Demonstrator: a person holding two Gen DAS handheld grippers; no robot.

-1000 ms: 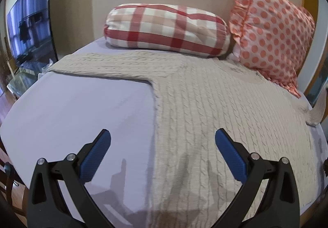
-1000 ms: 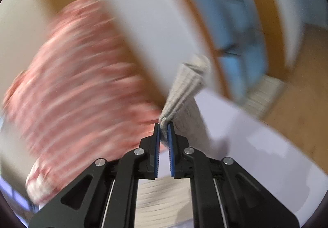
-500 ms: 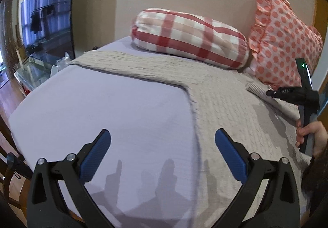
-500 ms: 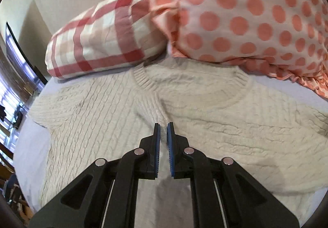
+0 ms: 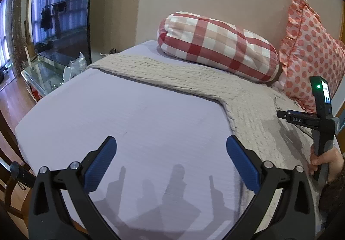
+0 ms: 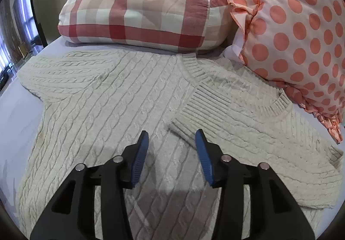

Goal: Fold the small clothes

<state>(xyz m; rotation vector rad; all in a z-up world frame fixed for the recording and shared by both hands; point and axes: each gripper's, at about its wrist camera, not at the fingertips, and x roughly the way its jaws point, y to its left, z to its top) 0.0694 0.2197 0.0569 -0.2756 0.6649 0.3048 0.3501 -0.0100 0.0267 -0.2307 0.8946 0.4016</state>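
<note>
Left wrist view runs, from its left edge, past a dark television screen (image 5: pixel 60 18) and a glass stand (image 5: pixel 41 74) beside the bed, then across the lavender sheet (image 5: pixel 129 115) that fills the space ahead of the left gripper (image 5: pixel 171 161). That gripper hangs over bare sheet with its blue pads (image 5: pixel 100 165) spread wide and nothing between them. Ahead of it and to the right lies the cream cable-knit sweater (image 5: pixel 248 106), one sleeve (image 5: pixel 138 65) stretched out leftward, far ahead of the tongs, toward the edge of the bed. Beyond the sleeve rests a red checked bolster (image 5: pixel 217 46), and right of that a polka-dot pillow (image 5: pixel 310 50). At the far right the right gripper (image 5: pixel 301 120) shows side-on above the sweater, its handle in the person's right hand (image 5: pixel 327 160). Right wrist view, again from the left, has the outstretched sleeve (image 6: pixel 64 69) ahead and to the left, the sweater's body directly under and ahead of the right gripper (image 6: pixel 171 139), and the other sleeve folded in across the chest so that its ribbed cuff (image 6: pixel 200 108) lies just ahead of the right-hand finger. The jaws here stand apart, holding nothing, close to the cuff without visibly pinching it. The ribbed neckline (image 6: pixel 278 106) lies ahead to the right, against the polka-dot pillow.
</note>
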